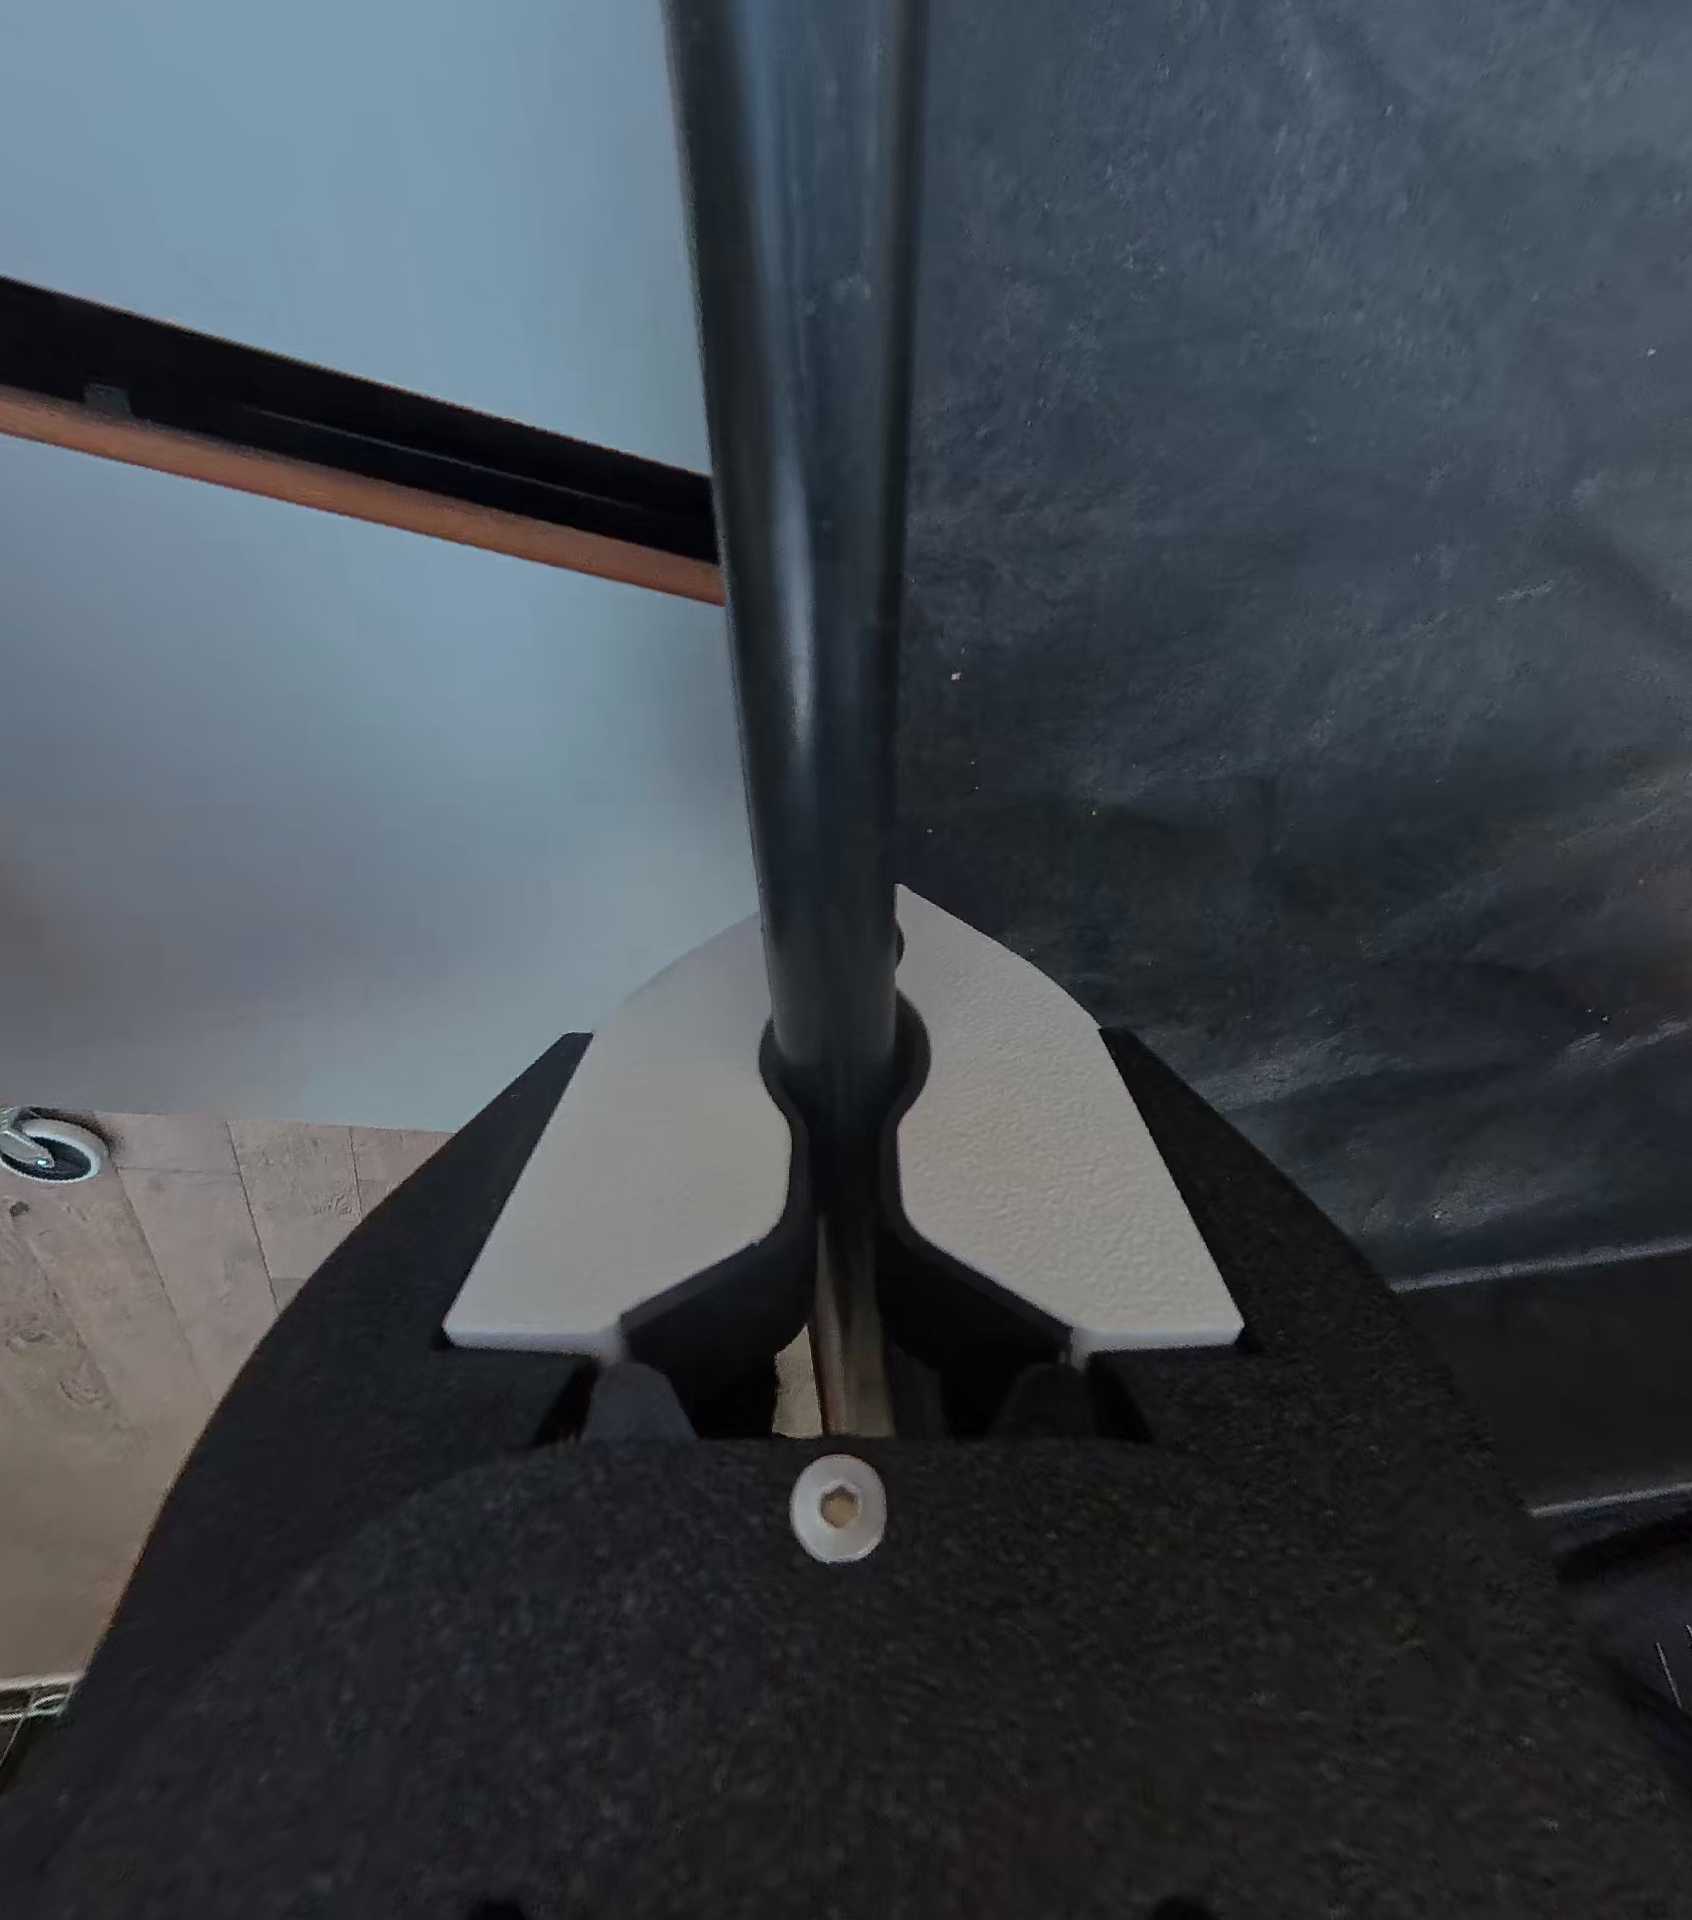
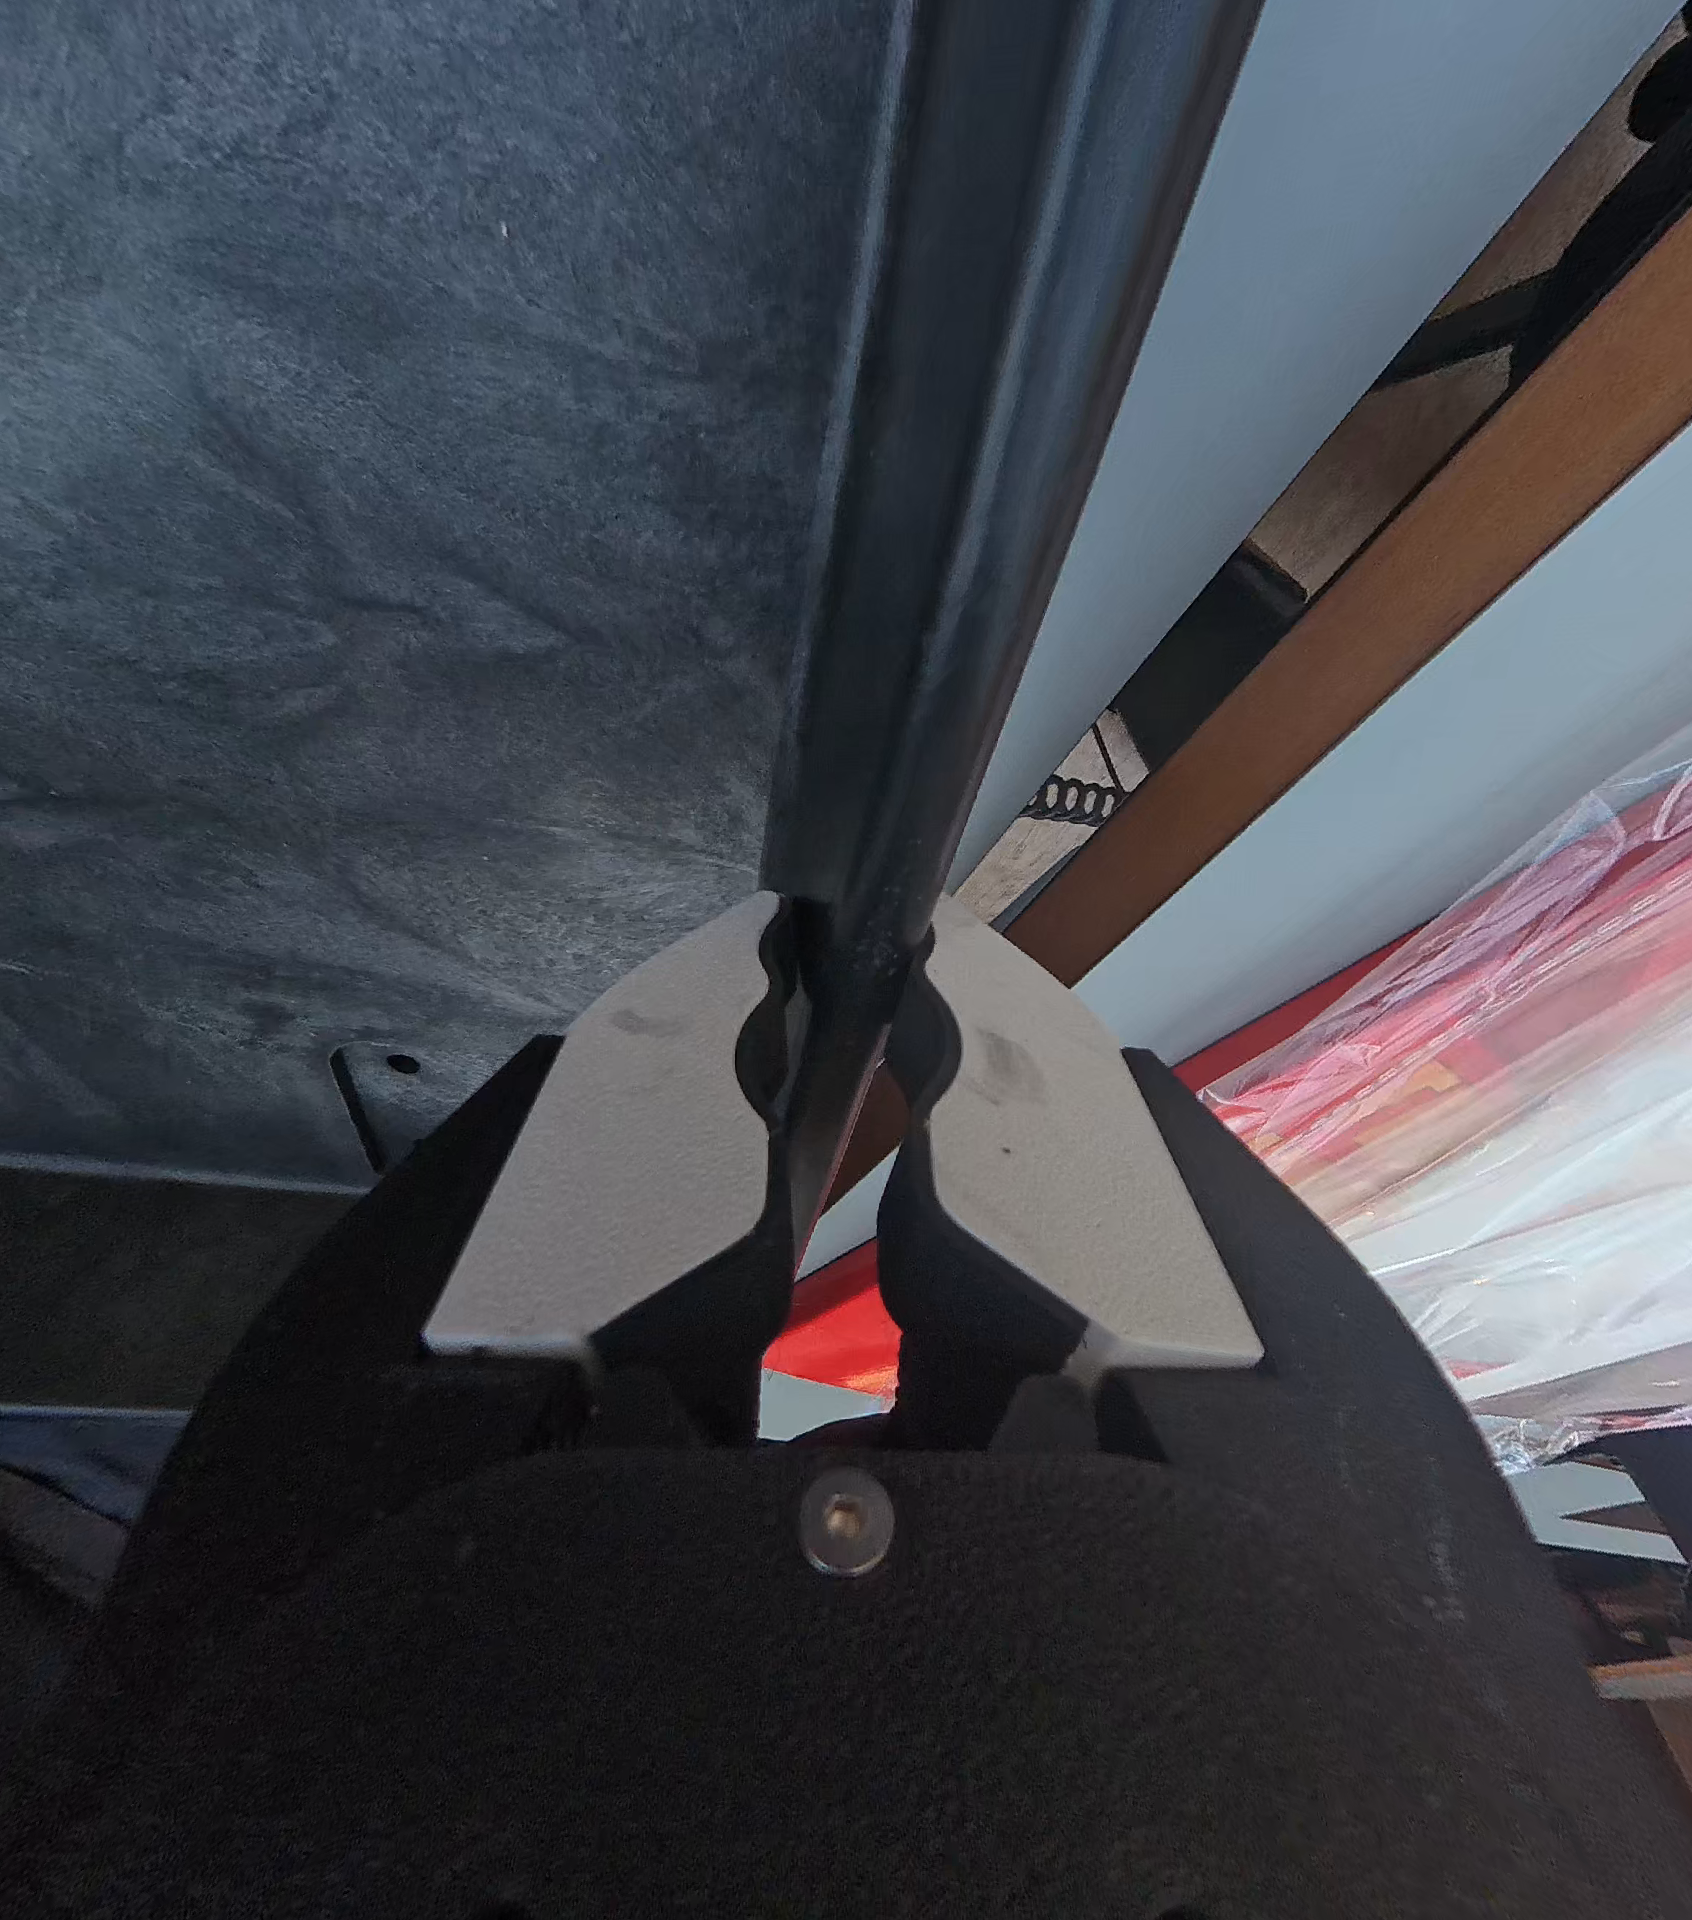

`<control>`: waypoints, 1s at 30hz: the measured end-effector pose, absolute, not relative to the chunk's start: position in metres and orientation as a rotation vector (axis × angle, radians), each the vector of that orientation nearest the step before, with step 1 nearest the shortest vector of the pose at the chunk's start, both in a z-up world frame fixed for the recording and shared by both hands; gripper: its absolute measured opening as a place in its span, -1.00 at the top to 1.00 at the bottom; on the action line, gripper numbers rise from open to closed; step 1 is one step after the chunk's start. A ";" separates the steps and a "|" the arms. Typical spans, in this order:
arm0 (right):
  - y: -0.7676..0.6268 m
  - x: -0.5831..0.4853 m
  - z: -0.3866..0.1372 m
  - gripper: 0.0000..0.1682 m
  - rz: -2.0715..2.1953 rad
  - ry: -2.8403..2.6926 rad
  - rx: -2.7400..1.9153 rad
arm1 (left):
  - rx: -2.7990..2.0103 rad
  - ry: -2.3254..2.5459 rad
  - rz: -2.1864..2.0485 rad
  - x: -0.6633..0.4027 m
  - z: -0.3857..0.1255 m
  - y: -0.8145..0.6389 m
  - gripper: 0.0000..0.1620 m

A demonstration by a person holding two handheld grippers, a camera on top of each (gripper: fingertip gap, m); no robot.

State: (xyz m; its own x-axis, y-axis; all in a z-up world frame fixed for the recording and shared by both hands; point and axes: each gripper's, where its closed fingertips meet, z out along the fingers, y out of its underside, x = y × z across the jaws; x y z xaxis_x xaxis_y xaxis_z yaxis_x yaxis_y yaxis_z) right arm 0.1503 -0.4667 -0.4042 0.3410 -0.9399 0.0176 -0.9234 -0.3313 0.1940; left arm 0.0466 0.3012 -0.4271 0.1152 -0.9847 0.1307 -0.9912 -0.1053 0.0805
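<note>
Fingers of the left gripper (image 1: 837, 1049) squeeze a black pole (image 1: 800, 468) in their round notch. The right gripper (image 2: 847, 997) pinches a dark pole edge (image 2: 935, 520) near its tips. Best to hold both tight and steady.

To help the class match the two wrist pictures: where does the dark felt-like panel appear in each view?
Left wrist view: dark felt-like panel fills the right side.
Right wrist view: it fills the left side.
Shared landmark: the brown-edged bar crossing the pale wall.
</note>
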 end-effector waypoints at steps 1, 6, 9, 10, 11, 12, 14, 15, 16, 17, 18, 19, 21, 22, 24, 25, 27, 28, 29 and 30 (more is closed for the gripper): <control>-0.467 0.148 -0.404 0.82 -0.149 -1.713 2.427 | 2.226 -2.001 0.064 0.050 -0.427 0.302 0.92; -0.467 0.136 -0.404 0.82 -0.165 -1.756 2.411 | 2.195 -2.031 0.051 0.069 -0.427 0.305 0.92; -0.469 0.127 -0.404 0.82 -0.180 -1.784 2.396 | 2.177 -2.048 0.044 0.080 -0.427 0.305 0.92; -0.469 0.124 -0.404 0.82 -0.183 -1.792 2.391 | 2.169 -2.057 0.041 0.084 -0.427 0.304 0.92; -0.470 0.121 -0.404 0.82 -0.186 -1.803 2.387 | 2.161 -2.065 0.039 0.088 -0.427 0.304 0.92; -0.471 0.118 -0.404 0.82 -0.189 -1.813 2.382 | 2.153 -2.073 0.038 0.092 -0.427 0.304 0.92; -0.472 0.113 -0.404 0.82 -0.197 -1.832 2.372 | 2.137 -2.088 0.034 0.100 -0.427 0.303 0.92; -0.472 0.111 -0.404 0.82 -0.199 -1.841 2.368 | 2.130 -2.096 0.033 0.105 -0.427 0.303 0.92; -0.473 0.110 -0.404 0.82 -0.201 -1.851 2.363 | 2.122 -2.104 0.032 0.109 -0.427 0.302 0.92; -0.473 0.108 -0.404 0.82 -0.205 -1.861 2.359 | 2.113 -2.114 0.031 0.114 -0.427 0.302 0.91; -0.474 0.107 -0.404 0.82 -0.209 -1.870 2.353 | 2.103 -2.123 0.030 0.120 -0.426 0.301 0.91; -0.474 0.106 -0.404 0.82 -0.210 -1.879 2.349 | 2.094 -2.131 0.028 0.125 -0.426 0.300 0.91; -0.475 0.106 -0.404 0.82 -0.212 -1.898 2.340 | 2.080 -2.147 0.027 0.137 -0.426 0.299 0.91; -0.476 0.105 -0.404 0.82 -0.212 -1.908 2.334 | 2.073 -2.154 0.026 0.142 -0.426 0.298 0.91; -0.478 0.105 -0.404 0.83 -0.209 -1.924 2.321 | 2.061 -2.168 0.025 0.153 -0.426 0.296 0.91; -0.479 0.105 -0.404 0.83 -0.210 -1.934 2.316 | 2.057 -2.172 0.024 0.159 -0.426 0.294 0.91; -0.480 0.105 -0.404 0.83 -0.215 -1.950 2.306 | 2.047 -2.183 0.022 0.169 -0.426 0.292 0.91; -0.481 0.105 -0.404 0.83 -0.219 -1.957 2.301 | 2.042 -2.187 0.022 0.174 -0.426 0.291 0.91; -0.482 0.105 -0.404 0.83 -0.223 -1.964 2.295 | 2.037 -2.193 0.022 0.179 -0.426 0.290 0.91; -0.483 0.105 -0.404 0.83 -0.224 -1.969 2.289 | 2.033 -2.199 0.022 0.184 -0.426 0.288 0.91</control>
